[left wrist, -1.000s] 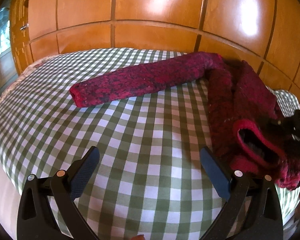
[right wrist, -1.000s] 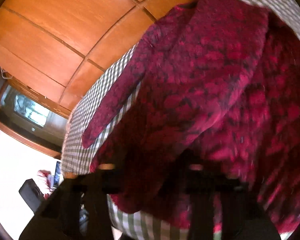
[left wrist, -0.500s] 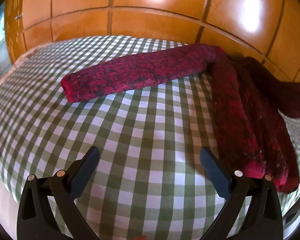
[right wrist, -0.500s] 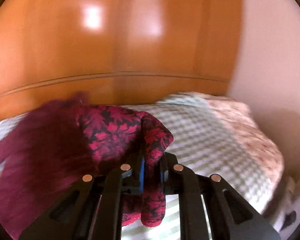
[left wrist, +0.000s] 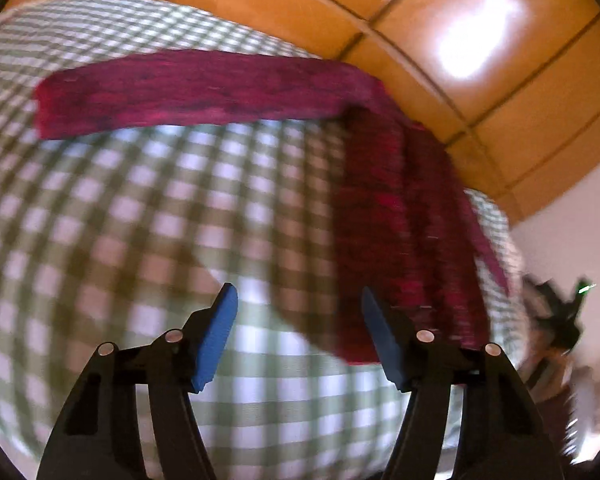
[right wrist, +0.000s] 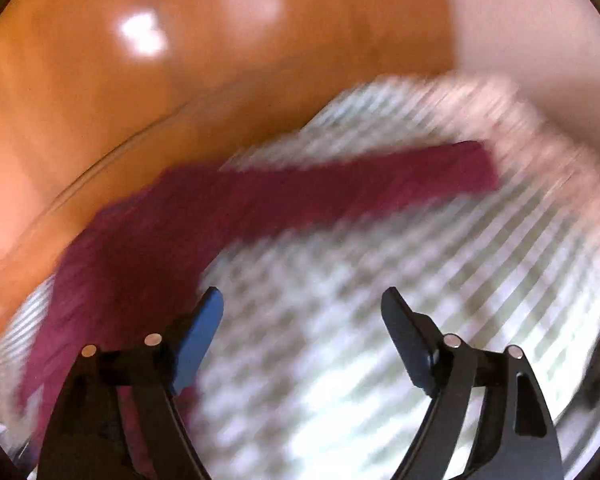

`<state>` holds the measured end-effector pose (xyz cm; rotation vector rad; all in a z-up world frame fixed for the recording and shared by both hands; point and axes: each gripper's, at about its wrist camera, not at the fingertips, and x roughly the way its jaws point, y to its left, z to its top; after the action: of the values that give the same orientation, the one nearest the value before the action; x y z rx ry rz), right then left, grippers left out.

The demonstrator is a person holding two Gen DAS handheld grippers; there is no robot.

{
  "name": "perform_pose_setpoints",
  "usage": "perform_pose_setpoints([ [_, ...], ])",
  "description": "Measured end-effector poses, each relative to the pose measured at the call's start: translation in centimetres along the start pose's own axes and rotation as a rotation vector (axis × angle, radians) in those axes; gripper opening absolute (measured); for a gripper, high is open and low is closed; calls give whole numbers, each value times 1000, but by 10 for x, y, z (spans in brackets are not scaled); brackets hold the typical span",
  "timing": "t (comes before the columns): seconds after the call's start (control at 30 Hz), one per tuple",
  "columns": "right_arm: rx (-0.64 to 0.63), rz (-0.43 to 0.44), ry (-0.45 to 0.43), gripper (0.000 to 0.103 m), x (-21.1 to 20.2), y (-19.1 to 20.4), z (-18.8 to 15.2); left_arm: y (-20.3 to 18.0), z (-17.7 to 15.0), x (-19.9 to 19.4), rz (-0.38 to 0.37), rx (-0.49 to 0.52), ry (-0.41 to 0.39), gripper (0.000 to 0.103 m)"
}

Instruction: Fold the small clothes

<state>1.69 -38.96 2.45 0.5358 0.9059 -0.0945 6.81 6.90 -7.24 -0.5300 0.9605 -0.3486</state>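
A bed (left wrist: 112, 220) covered in a green-and-white checked cloth (right wrist: 340, 360) fills most of both views. Behind its far edge stands glossy orange-brown wood panelling (left wrist: 480, 64), split by dark grooves and carrying bright light reflections. A pale plain wall (right wrist: 540, 20) adjoins the panelling on the right.

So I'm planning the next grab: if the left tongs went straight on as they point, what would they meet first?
Probably the bare checked bedcover; the left tongs, closing on nothing, have the red sweater just right of that line, though blur hides depth.
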Motion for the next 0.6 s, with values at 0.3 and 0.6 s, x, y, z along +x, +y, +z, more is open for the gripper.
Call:
perform_pose_setpoints([
  [0.3, -114, 127, 246, 29, 39, 73, -79, -25, -4, 41, -121, 38, 105, 28],
  [0.6, -349, 199, 35, 18, -54, 118, -32, -67, 22, -51, -142, 187, -79, 15],
])
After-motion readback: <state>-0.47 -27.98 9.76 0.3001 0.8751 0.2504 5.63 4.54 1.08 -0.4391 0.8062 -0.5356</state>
